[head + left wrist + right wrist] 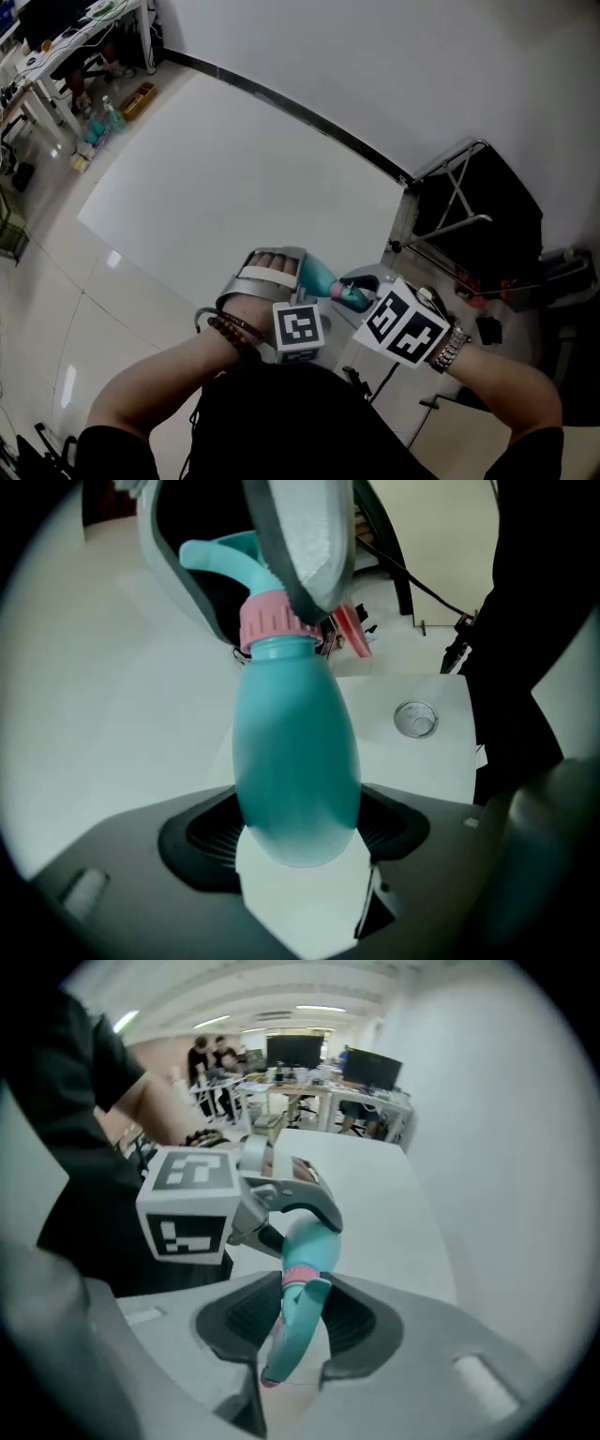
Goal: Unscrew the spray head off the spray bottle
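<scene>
the left gripper [296, 832] is clamped around the belly of the teal plastic spray bottle [295, 747], held up over the near edge of the white table [234, 187]. the right gripper [296, 1322] is closed on the bottle's teal spray head [302, 1309], just past its pink collar [298, 1276].

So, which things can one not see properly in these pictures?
1. Head view: the spray bottle is mostly covered by the left gripper.
2. Left gripper view: the spray head is partly behind a pad of the right gripper.
3. Left gripper view: a small round thing, too blurred to name.
4. Every view: whether the pink collar is loose cannot be told.
</scene>
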Demonstrator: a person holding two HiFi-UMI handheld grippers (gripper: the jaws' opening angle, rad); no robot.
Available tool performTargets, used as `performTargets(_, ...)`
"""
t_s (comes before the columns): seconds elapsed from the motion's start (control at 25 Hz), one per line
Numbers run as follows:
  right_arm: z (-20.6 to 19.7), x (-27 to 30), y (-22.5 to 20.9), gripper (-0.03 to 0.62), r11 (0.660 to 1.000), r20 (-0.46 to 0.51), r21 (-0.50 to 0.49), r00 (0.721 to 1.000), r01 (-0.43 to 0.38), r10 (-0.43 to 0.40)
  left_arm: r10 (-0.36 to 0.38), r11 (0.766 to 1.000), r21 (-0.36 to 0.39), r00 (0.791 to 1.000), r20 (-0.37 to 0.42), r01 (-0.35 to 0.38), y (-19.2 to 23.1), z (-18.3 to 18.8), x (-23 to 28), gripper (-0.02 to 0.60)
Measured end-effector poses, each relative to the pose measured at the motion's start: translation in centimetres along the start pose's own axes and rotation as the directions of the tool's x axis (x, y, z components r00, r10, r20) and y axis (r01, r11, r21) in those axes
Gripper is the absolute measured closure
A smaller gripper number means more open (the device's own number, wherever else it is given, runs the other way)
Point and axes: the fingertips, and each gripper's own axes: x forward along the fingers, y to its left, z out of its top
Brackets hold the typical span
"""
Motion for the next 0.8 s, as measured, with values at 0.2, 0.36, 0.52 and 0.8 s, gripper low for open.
performTargets(0.2,-0.8,0.9,-0.6,0.477,0.869,0.056,0.471,0.988,-0.154,0.145,0.073,0.994,0.088,0.995,-0.064,-0.068,0.4,-0.6,0.3,0.192)
performTargets(0.36,-1.3,1.6,-0.9,0.477,0.562,0.227,0.757,0.940,-0.334,0.254,0.084,0.993,0.095,0.993,-0.080,-0.077,0.1,-0.9,0.7,0.192)
performTargets(0.52,-1.0,1.8,-1.0,0.476,0.484,0.292,0.789,0.925,-0.377,0.245,0.069,0.996,0.057,0.996,-0.056,-0.065,-0.2,-1.0,0.9,0.192)
performTargets(0.8,-0.4,0.9,-1.2,0.400,0.580,0.295,0.726,0.929,-0.370,0.224,-0.049,0.996,-0.074,0.998,0.041,0.052,-1.5,-0.2,1.0,0.190)
